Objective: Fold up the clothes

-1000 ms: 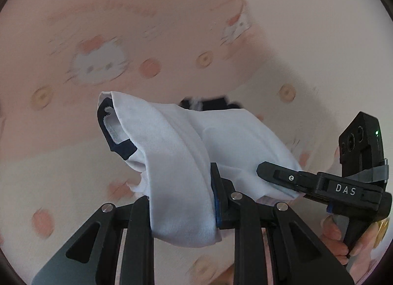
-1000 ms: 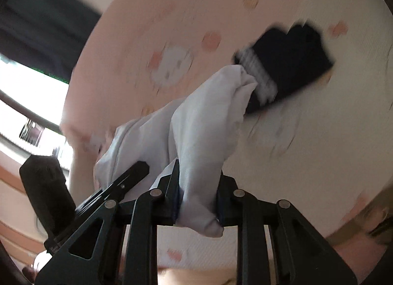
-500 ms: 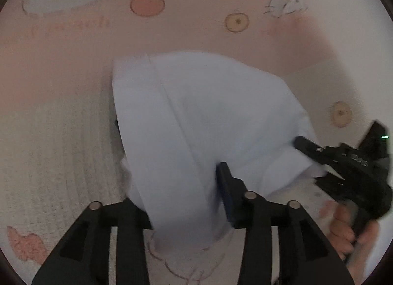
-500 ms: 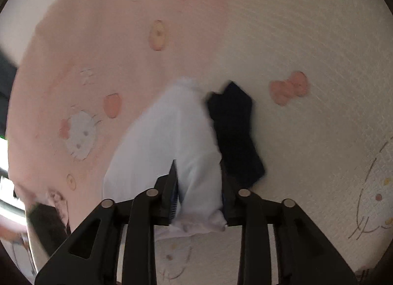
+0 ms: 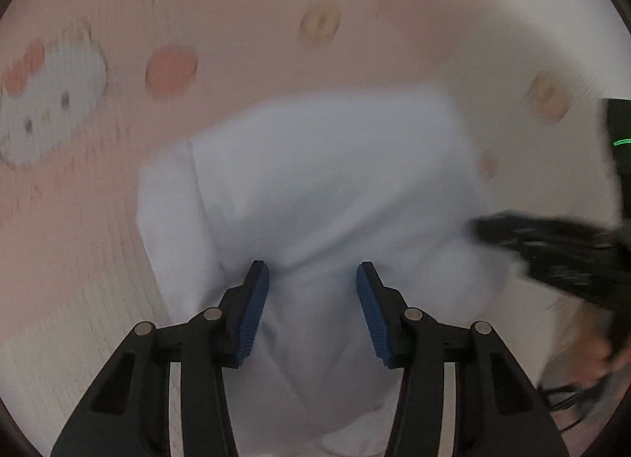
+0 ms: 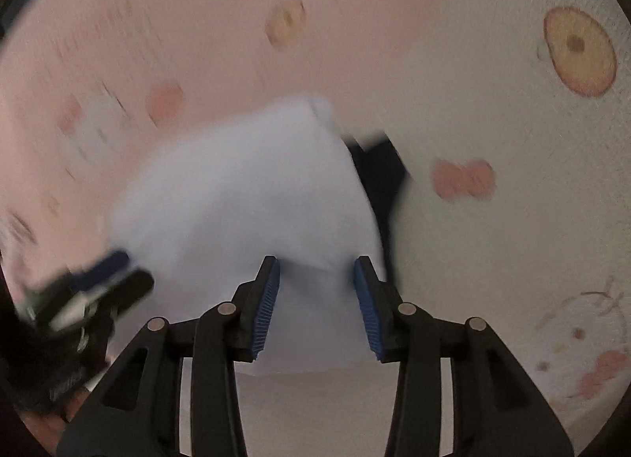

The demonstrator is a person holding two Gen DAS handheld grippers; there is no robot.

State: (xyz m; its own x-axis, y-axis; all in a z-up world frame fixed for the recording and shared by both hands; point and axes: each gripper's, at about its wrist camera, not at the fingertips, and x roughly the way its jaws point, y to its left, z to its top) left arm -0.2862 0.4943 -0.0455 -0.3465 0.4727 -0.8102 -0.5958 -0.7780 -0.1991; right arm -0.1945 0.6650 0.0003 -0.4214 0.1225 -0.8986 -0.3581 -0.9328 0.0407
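The white garment point(image 5: 315, 189) lies on the pink cartoon-print bedspread point(image 5: 236, 15), mid-frame in both views. The left hand-held gripper point(image 5: 312, 311) stands open astride its near edge. The right hand-held gripper point(image 6: 316, 307) is opening, cloth between its unpressed pads. No writing is legible.

A white garment point(image 5: 323, 189) with a dark navy part point(image 6: 380, 177) lies on a pink and cream bedspread point(image 6: 493, 110) printed with cartoon cats, peach dots, bows and yellow rings. Gripper pads point(image 5: 250, 315) are blue.
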